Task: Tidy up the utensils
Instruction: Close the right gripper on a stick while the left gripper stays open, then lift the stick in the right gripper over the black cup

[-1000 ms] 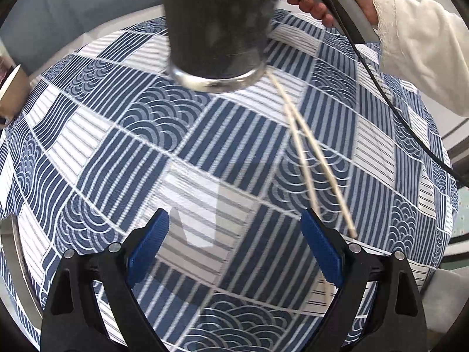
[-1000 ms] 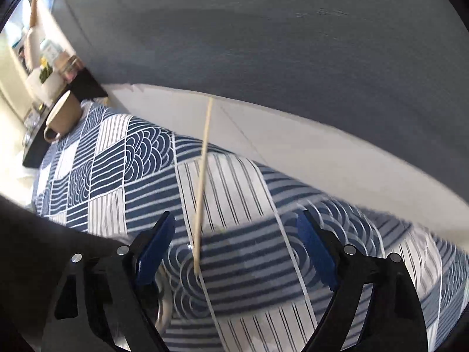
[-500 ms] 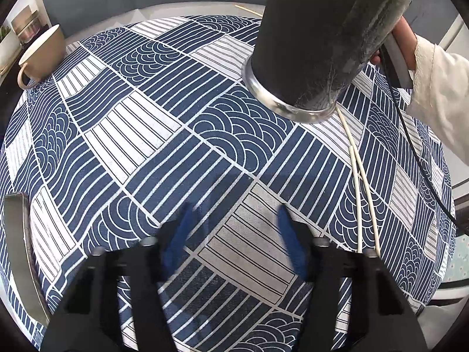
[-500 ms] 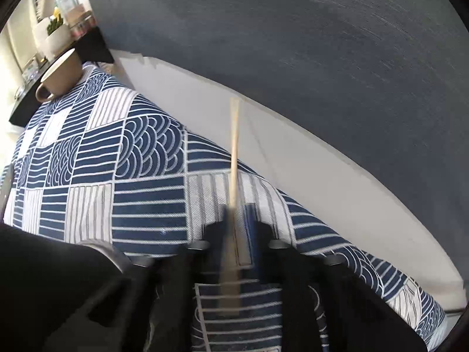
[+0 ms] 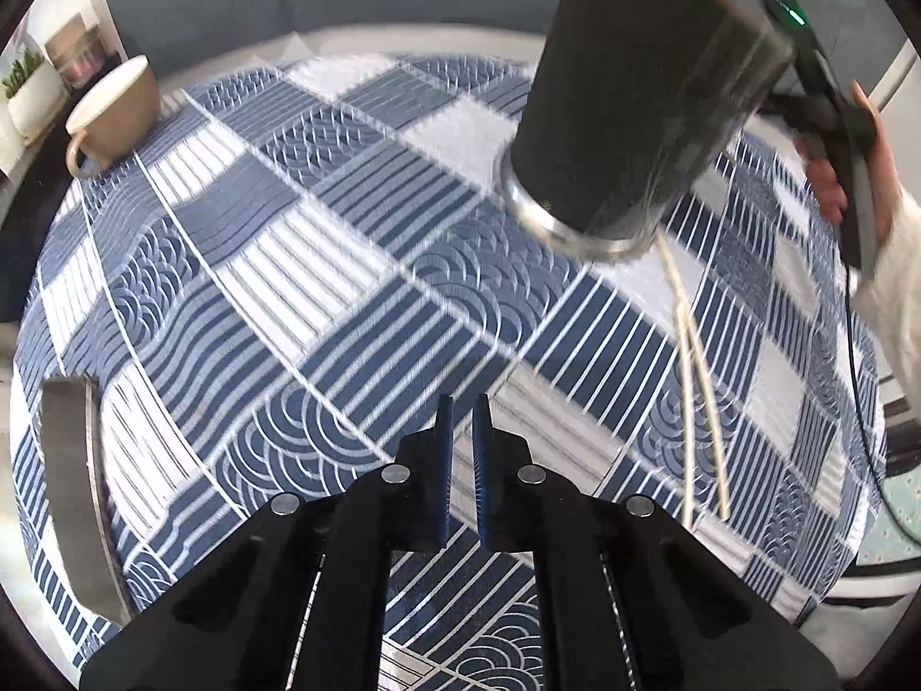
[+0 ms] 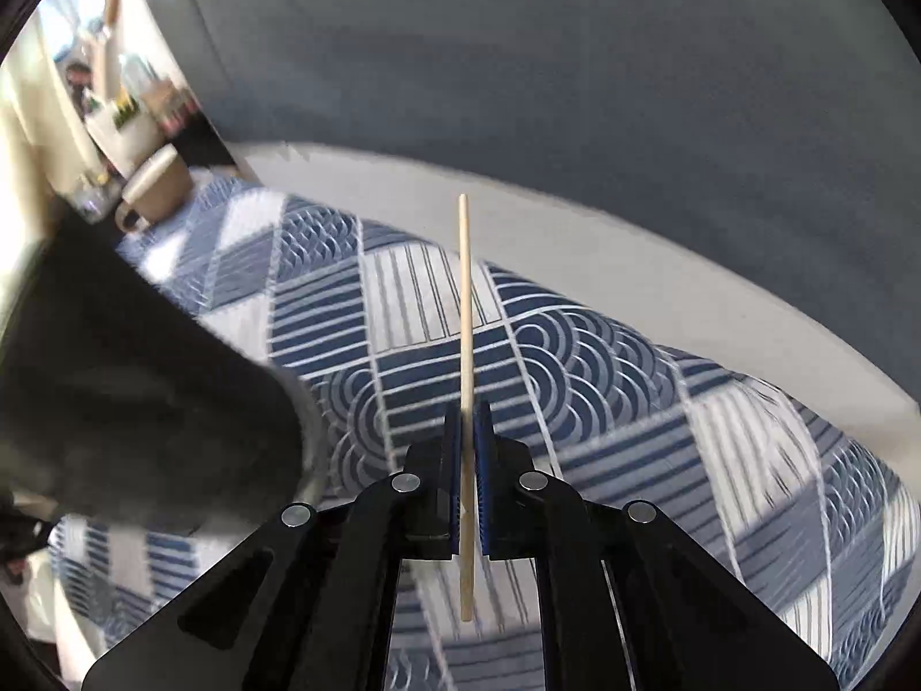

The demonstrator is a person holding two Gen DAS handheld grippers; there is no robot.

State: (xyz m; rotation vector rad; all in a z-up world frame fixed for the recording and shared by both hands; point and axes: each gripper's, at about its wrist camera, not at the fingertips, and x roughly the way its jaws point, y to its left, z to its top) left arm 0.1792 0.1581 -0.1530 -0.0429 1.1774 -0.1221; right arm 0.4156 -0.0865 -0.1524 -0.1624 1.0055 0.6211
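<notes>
Above the tablecloth (image 6: 604, 345): one chopstick (image 6: 465, 311) clamped in my right gripper (image 6: 467, 420).
Left gripper (image 5: 462, 414) closed empty; two chopsticks (image 5: 699, 386) remain near the cloth's right edge, by the black holder (image 5: 639, 115).

Three chopsticks (image 5: 699, 368), one holder (image 5: 627, 109), one mug (image 5: 115, 109)

Left gripper (image 5: 462, 420): black arms, blue ribbed pads, silver screws. Right gripper (image 6: 467, 426) alike. Cream sleeve (image 5: 898, 311), black cable (image 5: 857, 380) at right edge.
</notes>
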